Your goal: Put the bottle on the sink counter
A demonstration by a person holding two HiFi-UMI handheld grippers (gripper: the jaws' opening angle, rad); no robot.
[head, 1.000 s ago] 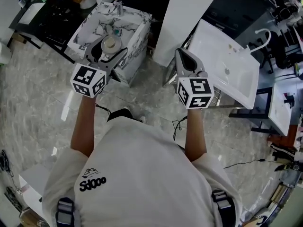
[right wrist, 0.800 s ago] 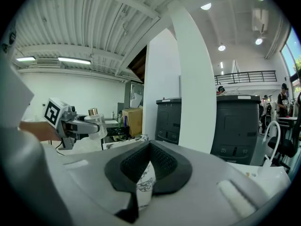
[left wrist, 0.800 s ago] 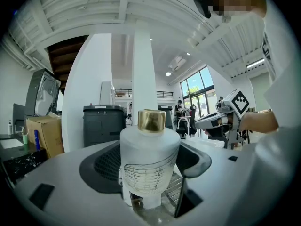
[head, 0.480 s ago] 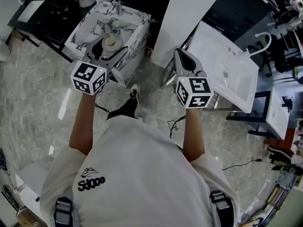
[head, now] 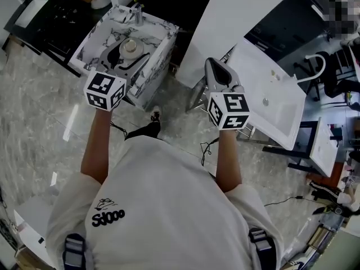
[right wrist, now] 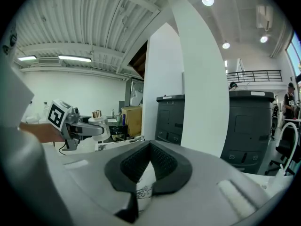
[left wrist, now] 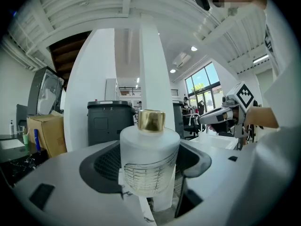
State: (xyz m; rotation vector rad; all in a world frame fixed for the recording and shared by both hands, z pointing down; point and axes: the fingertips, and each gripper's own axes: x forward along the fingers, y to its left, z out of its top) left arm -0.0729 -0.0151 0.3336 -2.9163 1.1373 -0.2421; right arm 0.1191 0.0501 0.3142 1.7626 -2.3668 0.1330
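Note:
A frosted white bottle (head: 130, 47) with a gold cap sits between the jaws of my left gripper (head: 131, 54), which is shut on it. In the head view it hangs above the basin of the marble-patterned sink (head: 90, 38). The left gripper view shows the bottle (left wrist: 149, 166) upright and close, its gold cap (left wrist: 151, 120) on top, with the left gripper (left wrist: 149, 173) closed around its body. My right gripper (head: 215, 66) is held out to the right, shut and holding nothing; in its own view the right gripper (right wrist: 149, 149) has its pads together.
A faucet (head: 136, 13) stands at the marble sink's far rim. A white pillar (head: 225, 21) rises between that sink and a plain white sink (head: 270, 103) on the right. Dark cabinets stand behind. The floor (head: 39, 128) is grey marble tile.
Both grippers have moved a little forward toward the sinks. The left one still holds the bottle, now farther over the marble basin. The right one stays shut.

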